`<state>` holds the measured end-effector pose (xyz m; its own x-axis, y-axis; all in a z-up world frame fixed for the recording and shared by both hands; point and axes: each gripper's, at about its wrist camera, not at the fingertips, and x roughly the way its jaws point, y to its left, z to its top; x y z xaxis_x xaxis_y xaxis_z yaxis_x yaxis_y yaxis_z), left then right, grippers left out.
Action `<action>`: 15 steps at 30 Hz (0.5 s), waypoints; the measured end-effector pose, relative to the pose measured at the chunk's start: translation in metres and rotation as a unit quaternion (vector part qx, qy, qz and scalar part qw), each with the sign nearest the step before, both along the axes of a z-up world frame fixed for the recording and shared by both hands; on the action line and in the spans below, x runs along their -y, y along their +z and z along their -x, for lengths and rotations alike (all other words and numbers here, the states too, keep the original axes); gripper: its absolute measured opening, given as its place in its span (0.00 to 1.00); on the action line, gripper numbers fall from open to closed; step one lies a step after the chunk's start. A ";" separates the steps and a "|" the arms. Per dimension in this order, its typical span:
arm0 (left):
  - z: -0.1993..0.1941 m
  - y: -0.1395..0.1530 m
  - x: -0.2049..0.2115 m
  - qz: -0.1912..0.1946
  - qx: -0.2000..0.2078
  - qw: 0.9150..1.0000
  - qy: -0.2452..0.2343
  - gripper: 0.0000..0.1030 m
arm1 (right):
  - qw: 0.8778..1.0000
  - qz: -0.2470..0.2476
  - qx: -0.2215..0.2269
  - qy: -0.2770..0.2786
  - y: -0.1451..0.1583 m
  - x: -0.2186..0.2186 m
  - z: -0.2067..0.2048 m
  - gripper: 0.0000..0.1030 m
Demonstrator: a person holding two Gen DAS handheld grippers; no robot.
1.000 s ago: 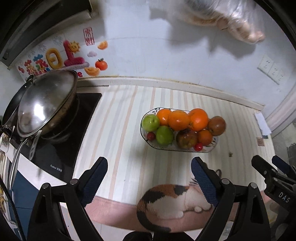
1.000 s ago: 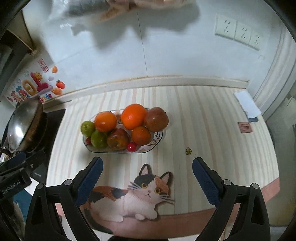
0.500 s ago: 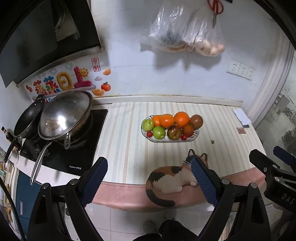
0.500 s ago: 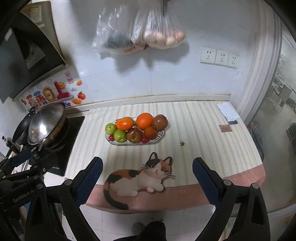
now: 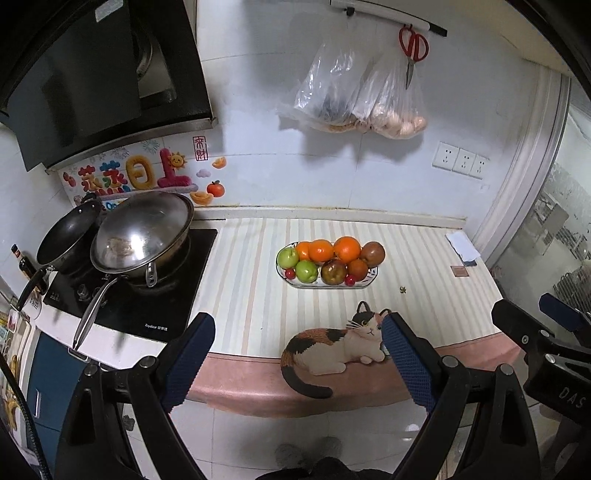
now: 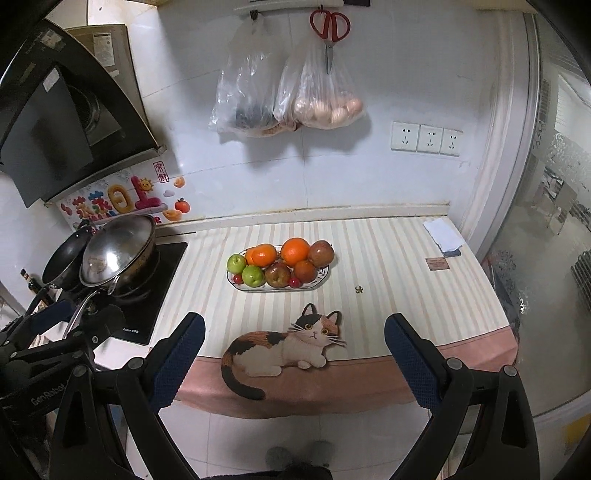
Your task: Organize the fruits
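Note:
An oval glass fruit plate (image 5: pixel 372 277) (image 6: pixel 324 275) sits mid-counter on the striped mat. It holds oranges (image 5: pixel 346 249) (image 6: pixel 294 252), green apples (image 5: pixel 306 271) (image 6: pixel 252 275), dark red apples (image 5: pixel 372 253) (image 6: pixel 320 253) and small red cherry tomatoes (image 5: pixel 349 280) (image 6: pixel 294 282). My left gripper (image 5: pixel 297 334) is open and empty, held back off the counter's front edge. My right gripper (image 6: pixel 294 334) is open and empty, also back from the edge. Both are well short of the plate.
A cat-shaped mat (image 5: pixel 338 345) (image 6: pixel 284 349) lies at the counter's front edge. A steel wok (image 5: pixel 142 234) (image 6: pixel 118 253) and a black pan (image 5: pixel 68 236) stand on the hob at left. Bags (image 6: pixel 288 96) and scissors (image 6: pixel 330 27) hang on the wall. A phone and paper (image 6: pixel 443 234) lie at right.
Both grippers have pulled back and up from the counter. The plate of fruit now looks smaller and farther away, and the wall, bags and floor have come into view.

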<state>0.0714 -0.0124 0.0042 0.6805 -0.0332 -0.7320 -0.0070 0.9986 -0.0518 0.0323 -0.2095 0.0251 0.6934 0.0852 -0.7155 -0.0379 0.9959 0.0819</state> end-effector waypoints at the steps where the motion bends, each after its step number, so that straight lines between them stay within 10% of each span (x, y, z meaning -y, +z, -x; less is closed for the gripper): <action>1: 0.001 0.001 0.001 0.000 0.000 1.000 0.002 0.90 | 1.000 -0.001 0.002 0.001 0.002 0.001 0.001 0.97; 15: -0.042 -0.021 0.003 -0.011 -0.020 1.000 0.021 0.99 | 1.000 -0.019 -0.010 0.003 -0.019 0.014 -0.048 0.99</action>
<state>0.1131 -0.0158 -0.0168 0.6515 0.0105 -0.7585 -0.0506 0.9983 -0.0297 0.0800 -0.2231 0.0065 0.6785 0.1167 -0.7253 -0.0425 0.9919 0.1199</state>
